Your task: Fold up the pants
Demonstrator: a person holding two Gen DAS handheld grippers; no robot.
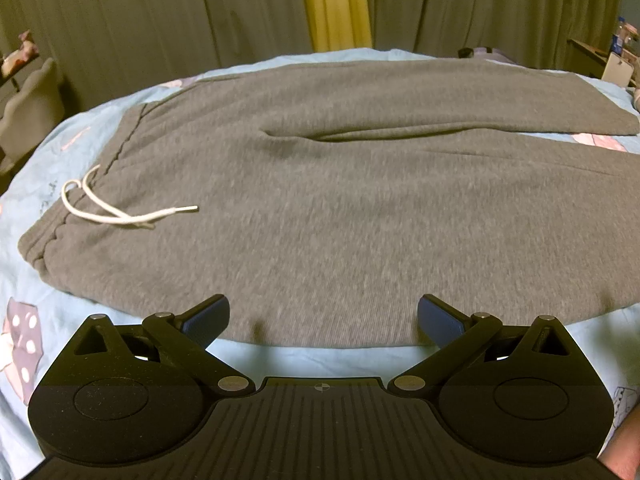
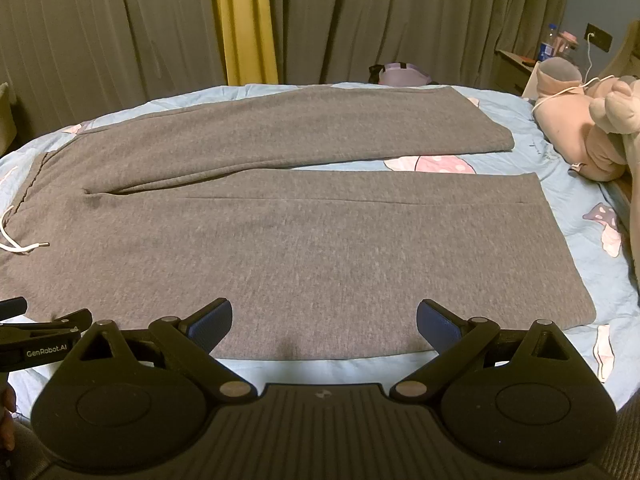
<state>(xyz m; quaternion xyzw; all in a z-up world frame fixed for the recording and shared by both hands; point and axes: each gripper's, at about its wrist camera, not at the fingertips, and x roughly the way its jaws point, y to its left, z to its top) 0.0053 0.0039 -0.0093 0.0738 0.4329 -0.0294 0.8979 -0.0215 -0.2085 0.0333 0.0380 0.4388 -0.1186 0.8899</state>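
Grey-green curtains (image 2: pixel 120 40) hang across the far wall, with a yellow strip (image 2: pixel 244 20) between them. Below them a bed with a pale blue patterned sheet (image 2: pixel 592 208) fills both views. Spread flat on it lie the grey pants (image 2: pixel 320 248), waistband to the left and both legs running to the right, the far leg (image 2: pixel 320 128) angled away from the near leg (image 2: pixel 400 240) so that a wedge of sheet shows between their hems. A pink plush toy (image 2: pixel 580 128) rests at the right edge of the bed, near the far leg's hem. Over the near edge of the pants the right gripper (image 2: pixel 324 324) hovers with its blue-padded fingers spread wide, grasping nothing. The left gripper (image 1: pixel 323 322) is likewise released, its pads apart over the near edge of the hip area, further left. A white drawstring (image 1: pixel 120 210) lies looped at the waistband, its tipped end resting loose on the grey cloth.
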